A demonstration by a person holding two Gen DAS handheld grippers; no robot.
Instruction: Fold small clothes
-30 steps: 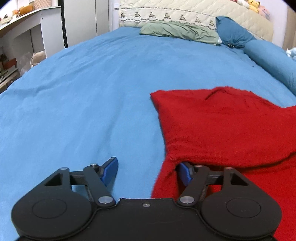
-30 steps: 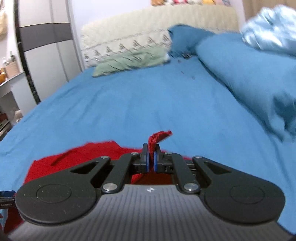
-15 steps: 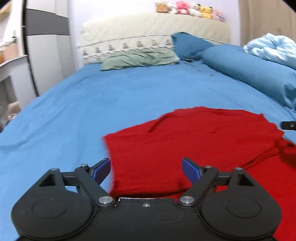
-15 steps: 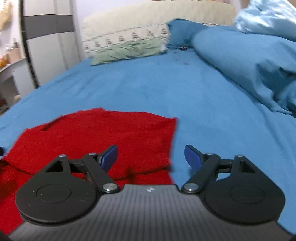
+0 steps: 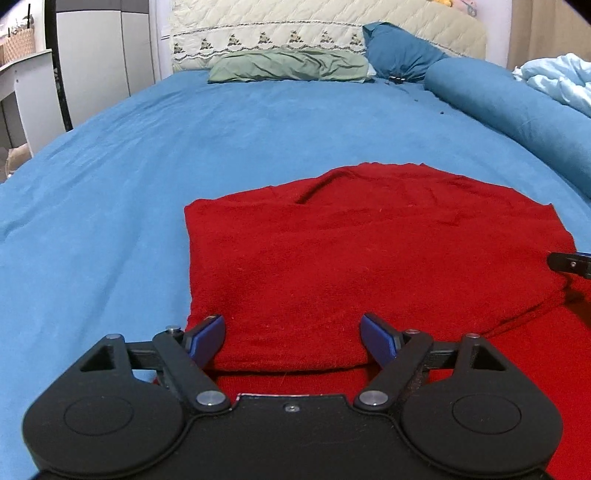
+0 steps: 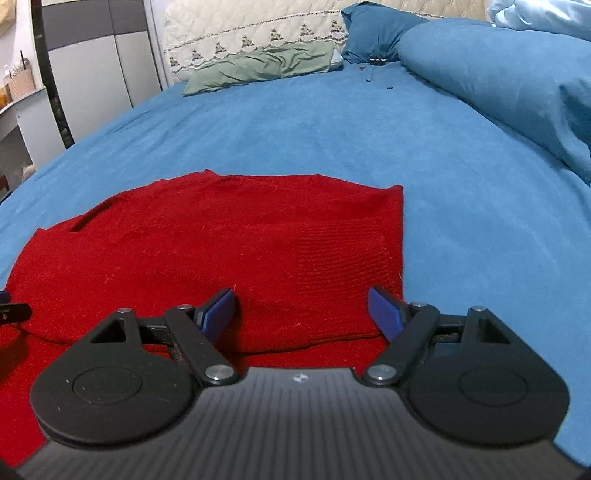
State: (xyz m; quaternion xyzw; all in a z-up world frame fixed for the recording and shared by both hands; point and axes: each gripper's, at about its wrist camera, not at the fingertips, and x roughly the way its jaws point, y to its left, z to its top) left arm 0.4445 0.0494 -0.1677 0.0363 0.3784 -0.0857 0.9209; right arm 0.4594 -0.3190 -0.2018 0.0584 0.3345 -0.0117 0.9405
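A red knit garment (image 5: 362,258) lies flat on the blue bed sheet (image 5: 110,184), its far part folded back over the near part. It also shows in the right wrist view (image 6: 221,243). My left gripper (image 5: 293,338) is open and empty, just above the fold's near left edge. My right gripper (image 6: 304,308) is open and empty, over the fold's near right edge. The tip of the right gripper shows at the right edge of the left wrist view (image 5: 570,264).
A green pillow (image 5: 288,66), a dark blue pillow (image 5: 399,51) and a quilted headboard (image 5: 295,33) lie at the far end. A blue rolled duvet (image 6: 498,81) runs along the right. A white cabinet (image 5: 99,62) stands at the left.
The right gripper let go of the red garment's edge and opened. The garment's far part now lies folded over the near part. Both grippers drew back to the near edge.
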